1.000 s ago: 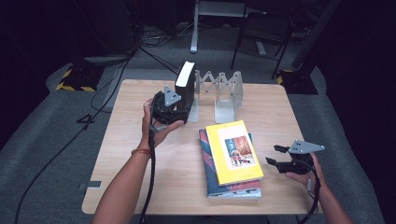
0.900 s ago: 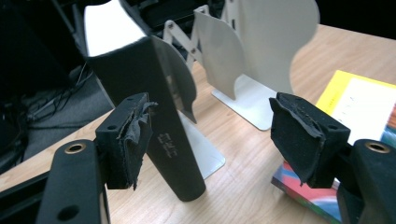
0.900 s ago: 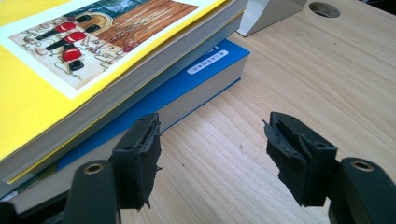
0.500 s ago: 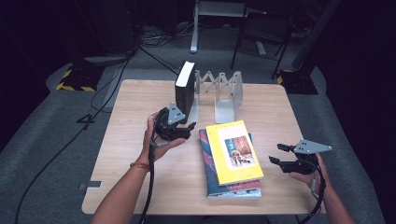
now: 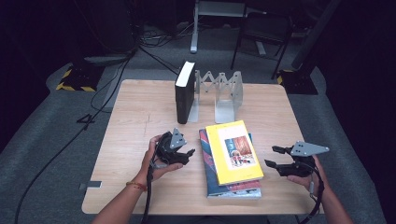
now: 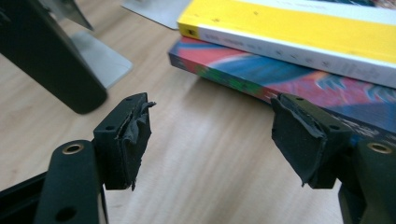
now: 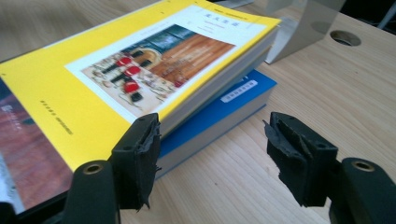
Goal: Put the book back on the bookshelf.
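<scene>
Glossy yellow book, torn rubbery fingers

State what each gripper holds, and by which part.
Nothing is held. The left gripper and right gripper both stand open, on either side of the book stack.

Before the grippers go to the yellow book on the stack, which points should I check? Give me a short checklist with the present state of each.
1. Left gripper open and empty: ok.
2. Right gripper open and empty: ok.
3. Yellow book lies flat on top of the stack, nothing on it: ok.
4. Both sides of the stack free for the jaws: ok; bare table at the left, and at the right.
5. Free slot in the metal rack beside the upright black book: ok.
6. Black book stands firmly without support: cannot tell.
</scene>
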`<state>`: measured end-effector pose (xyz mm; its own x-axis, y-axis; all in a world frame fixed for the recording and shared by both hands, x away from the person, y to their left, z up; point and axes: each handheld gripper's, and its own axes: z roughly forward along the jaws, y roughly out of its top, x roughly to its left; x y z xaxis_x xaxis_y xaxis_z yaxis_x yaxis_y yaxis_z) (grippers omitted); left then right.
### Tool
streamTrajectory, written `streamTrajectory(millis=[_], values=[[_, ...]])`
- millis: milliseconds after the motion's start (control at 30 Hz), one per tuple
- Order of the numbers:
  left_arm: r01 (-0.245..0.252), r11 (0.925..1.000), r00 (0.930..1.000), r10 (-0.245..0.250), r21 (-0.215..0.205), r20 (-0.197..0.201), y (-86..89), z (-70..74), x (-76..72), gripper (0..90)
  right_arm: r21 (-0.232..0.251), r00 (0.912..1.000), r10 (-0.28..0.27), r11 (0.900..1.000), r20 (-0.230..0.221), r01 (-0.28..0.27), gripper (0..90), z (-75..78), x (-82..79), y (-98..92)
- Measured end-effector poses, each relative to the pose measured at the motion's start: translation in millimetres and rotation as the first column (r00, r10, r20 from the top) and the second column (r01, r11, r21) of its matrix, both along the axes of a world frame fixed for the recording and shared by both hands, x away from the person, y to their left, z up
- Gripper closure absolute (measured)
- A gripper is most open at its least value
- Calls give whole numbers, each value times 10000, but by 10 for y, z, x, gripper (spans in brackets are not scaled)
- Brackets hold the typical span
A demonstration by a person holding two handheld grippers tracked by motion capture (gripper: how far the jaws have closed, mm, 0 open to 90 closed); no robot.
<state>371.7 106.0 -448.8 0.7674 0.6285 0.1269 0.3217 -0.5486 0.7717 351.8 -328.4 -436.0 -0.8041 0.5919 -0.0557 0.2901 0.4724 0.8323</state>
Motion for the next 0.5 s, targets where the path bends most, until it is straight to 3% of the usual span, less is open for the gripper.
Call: streamTrajectory(millis=[500], values=[[935, 9956, 9951, -938, -104, -315, -205, -100, -234, 287, 75, 9970, 755, 9971, -184, -754, 338, 18, -88, 245]])
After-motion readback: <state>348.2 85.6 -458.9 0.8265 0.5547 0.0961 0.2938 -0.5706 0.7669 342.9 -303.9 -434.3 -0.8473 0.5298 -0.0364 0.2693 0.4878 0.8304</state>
